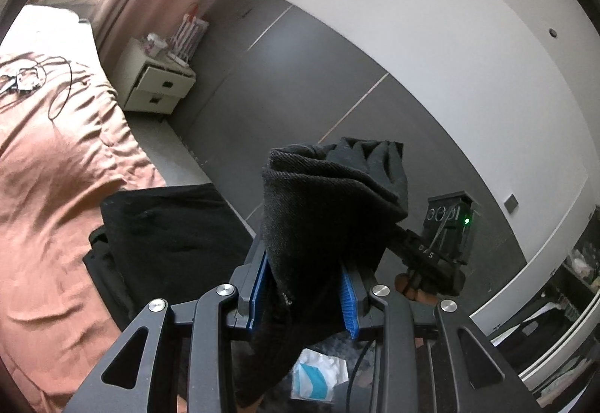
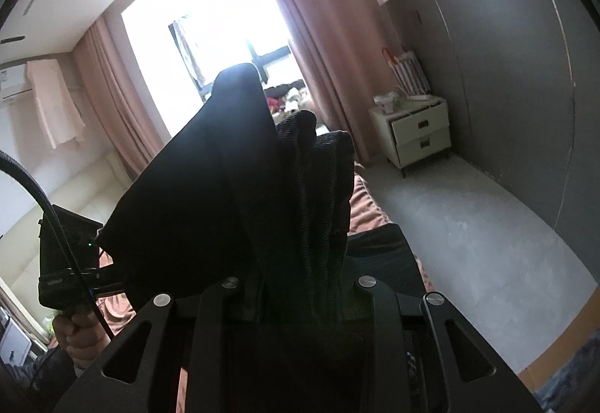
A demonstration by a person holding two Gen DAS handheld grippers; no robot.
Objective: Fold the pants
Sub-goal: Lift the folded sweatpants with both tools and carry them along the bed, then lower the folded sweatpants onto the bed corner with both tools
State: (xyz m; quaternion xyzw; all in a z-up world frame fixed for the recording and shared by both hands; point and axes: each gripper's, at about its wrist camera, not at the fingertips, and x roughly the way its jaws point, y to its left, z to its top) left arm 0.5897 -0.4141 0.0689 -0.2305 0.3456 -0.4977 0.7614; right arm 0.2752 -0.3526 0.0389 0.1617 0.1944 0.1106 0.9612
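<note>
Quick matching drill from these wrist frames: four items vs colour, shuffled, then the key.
Items:
1. pants
2. bedspread
3. nightstand
4. left claw pads

Colours:
A. cream white
B. blue
C. black
D. salmon pink

Pairs: 1-C, 2-D, 3-A, 4-B

Black pants [image 1: 330, 210]: coarse twill fabric, bunched, one edge clamped in my left tongs [image 1: 305, 295], another in my right tongs [image 2: 296, 295]; remainder lies folded on the bed [image 1: 56, 165].
</note>
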